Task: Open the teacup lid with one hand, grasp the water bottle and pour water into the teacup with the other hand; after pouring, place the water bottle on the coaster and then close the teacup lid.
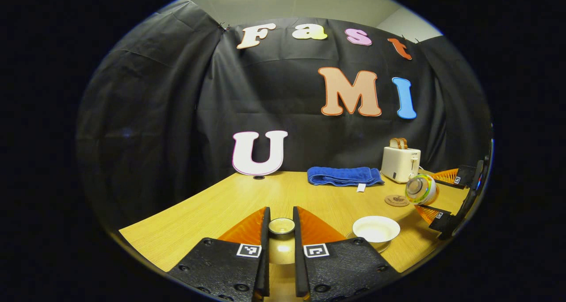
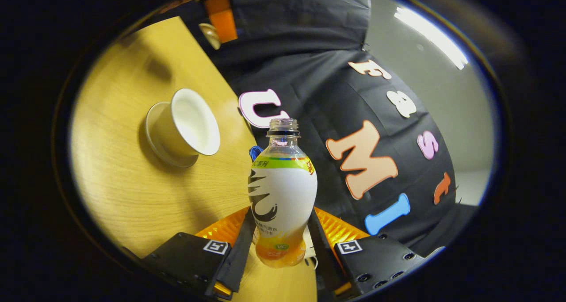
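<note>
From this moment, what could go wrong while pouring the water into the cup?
1. The bottle is tilted and its mouth is not yet over the cup; water may land on the table.
2. The right gripper holds the bottle low, near its base, so it might pivot or slip.
3. The left gripper holds the lid close to the cup, possibly in the way.

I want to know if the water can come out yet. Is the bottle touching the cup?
Apart. In the right gripper view, the bottle is held tilted, with bare table between it and the cup.
</note>
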### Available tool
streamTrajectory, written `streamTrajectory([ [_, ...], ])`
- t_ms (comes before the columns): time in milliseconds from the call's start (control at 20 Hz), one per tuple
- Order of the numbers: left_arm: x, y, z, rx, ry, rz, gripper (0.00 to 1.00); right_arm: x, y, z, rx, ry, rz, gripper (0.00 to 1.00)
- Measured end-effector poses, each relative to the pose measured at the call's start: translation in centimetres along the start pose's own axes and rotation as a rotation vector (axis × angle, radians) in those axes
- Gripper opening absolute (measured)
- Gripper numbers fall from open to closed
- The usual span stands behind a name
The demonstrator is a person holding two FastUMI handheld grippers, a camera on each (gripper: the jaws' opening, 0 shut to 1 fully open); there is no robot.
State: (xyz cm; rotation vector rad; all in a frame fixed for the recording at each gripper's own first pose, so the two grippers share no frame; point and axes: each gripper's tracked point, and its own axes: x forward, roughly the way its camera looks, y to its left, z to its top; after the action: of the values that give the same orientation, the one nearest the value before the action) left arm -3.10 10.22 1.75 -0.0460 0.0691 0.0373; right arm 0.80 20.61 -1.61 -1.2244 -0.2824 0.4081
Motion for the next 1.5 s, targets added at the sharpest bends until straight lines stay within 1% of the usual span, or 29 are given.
streamTrajectory([
  [150,-0.3,0.6,-0.1,0.001,0.000,0.008,0.20,1.2,0.6,0.1,-0.112,-0.020,0.027,0.74],
  [300,-0.3,0.7,-0.4,-0.004,0.004,0.006,0.20,0.6,0.7,0.8,-0.244,-0.043,0.035,0.74],
  [400,-0.4,0.5,-0.3,-0.034,0.003,-0.005,0.20,0.8,0.6,0.6,-0.297,-0.054,0.044,0.73],
  [700,-0.3,0.7,-0.5,-0.030,0.002,-0.003,0.20,1.0,0.8,1.4,-0.450,-0.097,0.078,0.73],
  [1050,-0.2,0.4,-0.7,-0.041,0.000,-0.017,0.20,1.0,0.8,2.1,-0.564,-0.118,0.114,0.74],
  [1500,-0.3,0.7,-1.4,-0.065,0.017,-0.014,0.20,1.4,-0.5,3.3,-0.741,-0.150,0.118,0.74],
])
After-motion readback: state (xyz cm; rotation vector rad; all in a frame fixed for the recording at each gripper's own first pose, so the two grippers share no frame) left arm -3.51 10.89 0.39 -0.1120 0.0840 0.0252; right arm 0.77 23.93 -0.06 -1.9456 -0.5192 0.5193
